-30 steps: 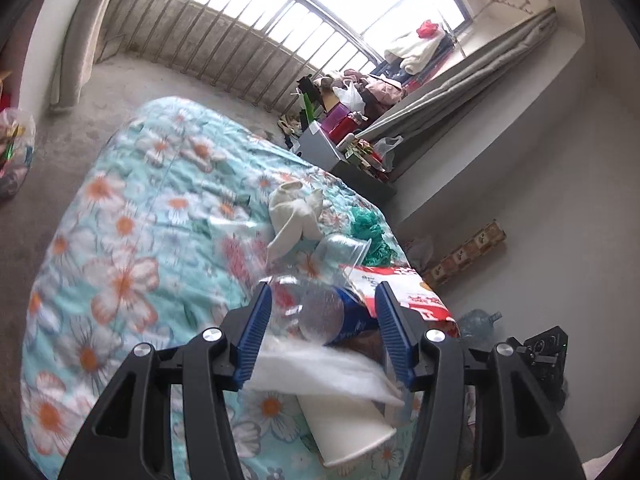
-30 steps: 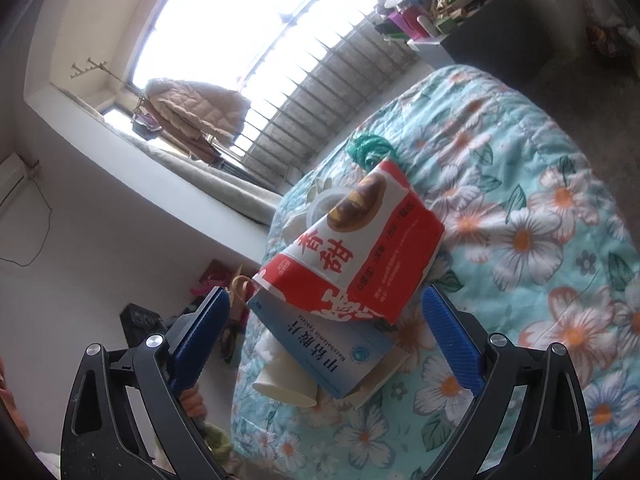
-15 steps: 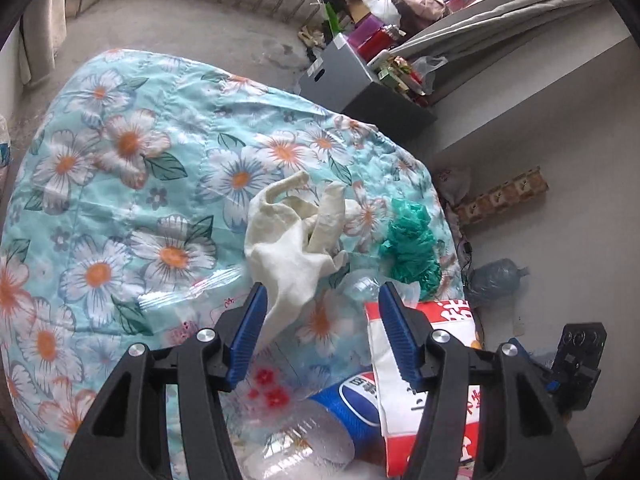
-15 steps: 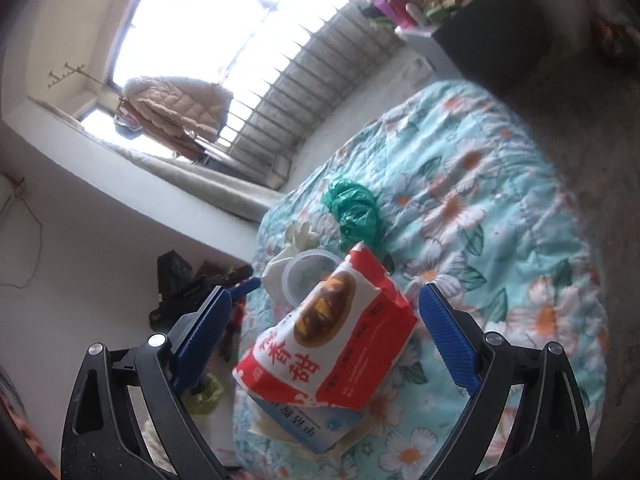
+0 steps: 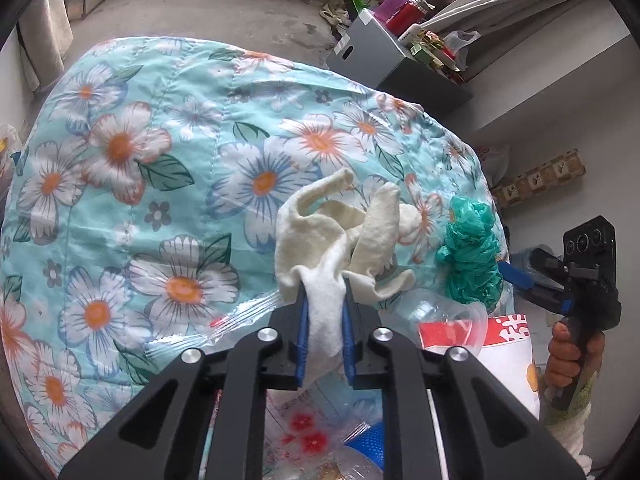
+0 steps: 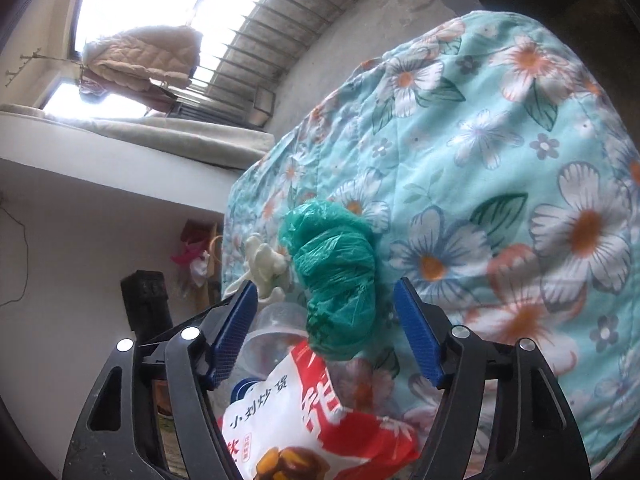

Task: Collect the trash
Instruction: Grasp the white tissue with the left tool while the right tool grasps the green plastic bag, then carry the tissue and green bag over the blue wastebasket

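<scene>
The left gripper is closing on the cream cloth, a crumpled rag lying on the floral quilt near its right edge as the left wrist view shows it. A fold of the cloth fills the narrow gap between the blue pads and is pinched there, while the rest of it spreads out ahead of the tips.

Just right of the cloth, almost at the quilt's right edge, lies the green plastic bag, bunched into a lump. The right gripper reaches in from that side; in the left wrist view it shows beyond the edge, held by the person's hand. Its jaws are closing but stand wide, one blue pad on each side of the green bag, neither touching it, so the bag sits between them, ungripped.

Nearer than the bag, at the quilt's near edge, the other trash is heaped: a clear plastic cup on its side, touching the bag, and a red and white snack bag whose top corner lies under the green lump. A clear film wrapper lies flat on the quilt just left of the left gripper's jaws.
</scene>
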{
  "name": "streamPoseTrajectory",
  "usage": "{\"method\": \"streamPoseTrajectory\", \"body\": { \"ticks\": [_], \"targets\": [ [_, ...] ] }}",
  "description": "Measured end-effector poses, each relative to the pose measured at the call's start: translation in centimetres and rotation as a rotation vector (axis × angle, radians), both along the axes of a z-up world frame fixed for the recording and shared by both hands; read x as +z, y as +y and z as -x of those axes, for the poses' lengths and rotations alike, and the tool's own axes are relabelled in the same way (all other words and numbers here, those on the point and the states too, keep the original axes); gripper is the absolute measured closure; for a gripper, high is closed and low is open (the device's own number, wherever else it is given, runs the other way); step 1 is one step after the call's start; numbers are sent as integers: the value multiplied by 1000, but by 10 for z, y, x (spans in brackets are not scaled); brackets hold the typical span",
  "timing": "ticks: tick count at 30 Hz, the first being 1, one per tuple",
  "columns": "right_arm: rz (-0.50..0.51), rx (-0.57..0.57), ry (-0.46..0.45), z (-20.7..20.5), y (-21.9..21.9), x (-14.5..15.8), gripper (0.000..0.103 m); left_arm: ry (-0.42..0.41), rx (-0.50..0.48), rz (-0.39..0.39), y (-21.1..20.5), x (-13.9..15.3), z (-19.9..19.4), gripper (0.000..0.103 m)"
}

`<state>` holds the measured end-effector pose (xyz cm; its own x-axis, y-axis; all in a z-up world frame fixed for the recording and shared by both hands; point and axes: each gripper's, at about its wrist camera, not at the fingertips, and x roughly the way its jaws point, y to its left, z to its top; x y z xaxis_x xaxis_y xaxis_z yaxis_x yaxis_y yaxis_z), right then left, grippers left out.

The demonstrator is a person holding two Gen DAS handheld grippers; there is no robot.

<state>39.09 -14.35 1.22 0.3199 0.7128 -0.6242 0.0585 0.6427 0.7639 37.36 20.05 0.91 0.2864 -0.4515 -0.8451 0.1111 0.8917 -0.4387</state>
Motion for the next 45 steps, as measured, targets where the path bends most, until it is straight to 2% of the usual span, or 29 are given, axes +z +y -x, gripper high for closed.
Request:
{"method": "streamPoseTrajectory", "body": {
  "ticks": [4, 7, 10, 15, 19, 21, 25, 30, 34, 39, 45],
  "targets": [
    [90, 40, 15, -14, 15, -14, 50, -55, 11, -10, 8, 10, 2, 96],
    [70, 64, 7, -17, 23, -19, 62, -122, 23, -21, 12, 24, 7, 96],
    [87, 59, -42, -17, 27, -10, 68, -194, 50, -27, 19, 42, 15, 97],
    [78, 8, -146, -8, 20, 27, 69, -323, 70, -28, 24, 82, 41, 97],
    [62, -46, -239, 17, 5, 64, 70, -453, 39, -42, 16, 126, 75, 97],
    [67, -75, -308, 39, -5, 89, 70, -508, 16, -33, 8, 148, 93, 97],
    [65, -126, -407, 89, -23, 119, 70, -571, -44, 27, -7, 180, 135, 97],
    [78, -186, -457, 168, -56, 125, 70, -566, -107, 116, -39, 186, 188, 97],
    [116, -273, -459, 225, -74, 109, 70, -510, -178, 214, -71, 173, 219, 97],
    [199, -425, -448, 294, -110, 92, 70, -462, -240, 263, -121, 160, 238, 97],
    [270, -647, -411, 359, -160, 74, 70, -339, -369, 313, -226, 139, 255, 97]
  ]
}}
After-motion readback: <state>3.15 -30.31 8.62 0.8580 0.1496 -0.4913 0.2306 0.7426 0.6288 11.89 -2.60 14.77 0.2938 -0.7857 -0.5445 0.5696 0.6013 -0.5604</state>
